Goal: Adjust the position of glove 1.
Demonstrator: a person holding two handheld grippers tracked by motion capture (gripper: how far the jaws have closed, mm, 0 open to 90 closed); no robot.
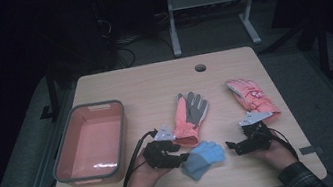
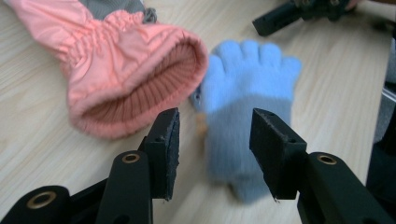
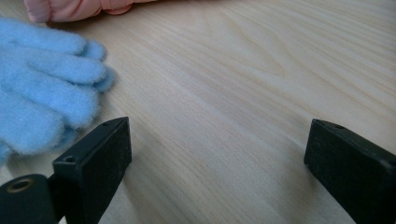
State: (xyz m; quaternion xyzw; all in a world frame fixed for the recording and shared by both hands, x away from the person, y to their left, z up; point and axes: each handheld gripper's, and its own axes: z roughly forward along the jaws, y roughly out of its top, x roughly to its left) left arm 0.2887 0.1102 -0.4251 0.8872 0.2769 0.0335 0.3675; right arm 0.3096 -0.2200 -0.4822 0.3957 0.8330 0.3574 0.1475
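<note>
At the near edge of the table (image 1: 102, 83), the blue glove (image 1: 204, 157) lies flat with its cuff toward the left gripper (image 2: 215, 149), whose jaws stand parted around that cuff without pressing it. The right gripper (image 3: 215, 163) waits at the glove's 3 o'clock, jaws spread wide over bare wood. Likely best to pinch the cuff squarely, well clear of the pink glove (image 2: 130, 74) at 11 o'clock, then carry it to the pink bin (image 1: 63, 155) at 9 o'clock.

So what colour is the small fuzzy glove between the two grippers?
Light blue. The glove shows best in the left gripper view, lying flat on the table.
</note>
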